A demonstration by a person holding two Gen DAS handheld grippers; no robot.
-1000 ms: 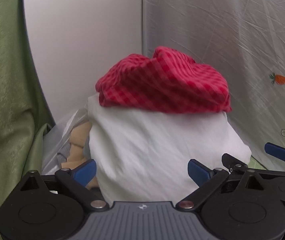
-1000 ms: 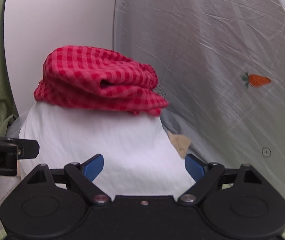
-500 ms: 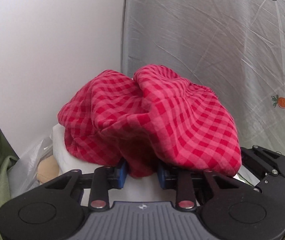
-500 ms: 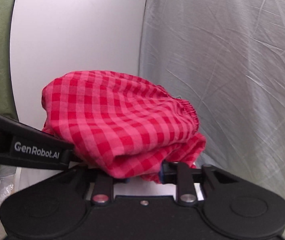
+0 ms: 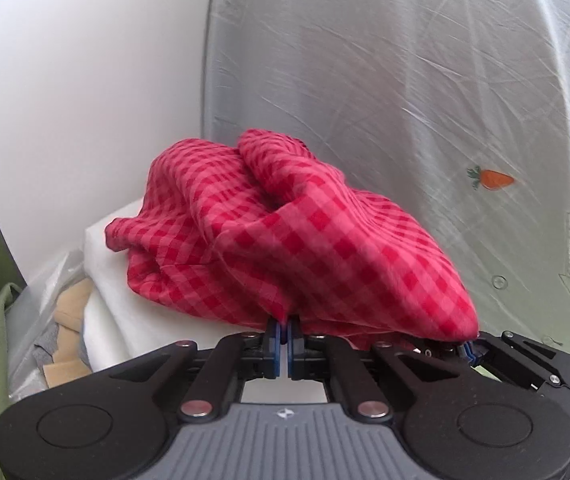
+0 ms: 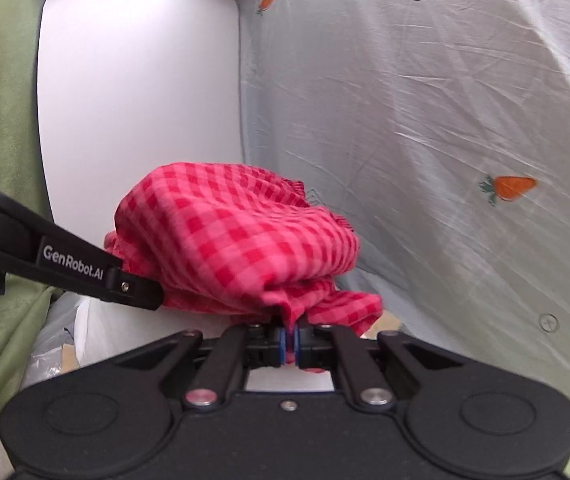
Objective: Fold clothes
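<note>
Both tongs are closed on cloth. From the left wrist I see my left tongs (image 5: 284, 330) pinched shut on the near lower edge of the red checked garment (image 5: 285, 236), which sits bunched on top of a white pile (image 5: 125, 304). The garment lies straight ahead of and just above the tongs, its bulk running left to right across the view. My right tongs (image 5: 470, 350) show at the lower right, at the garment's right end, blue pads together under the cloth.

From the right wrist, my right tongs (image 6: 290, 340) are clamped on a gathered fold at the garment's (image 6: 233, 240) near edge. The left tongs' arm (image 6: 85, 270) reaches in from the left and meets the cloth's left side. A carrot-print sheet (image 6: 445, 120) hangs behind.

I judge the coming move turns on this: each hand holds one end of the near edge, the long axis between them, so neither is nearer; lifting and drawing apart should spread it.
</note>
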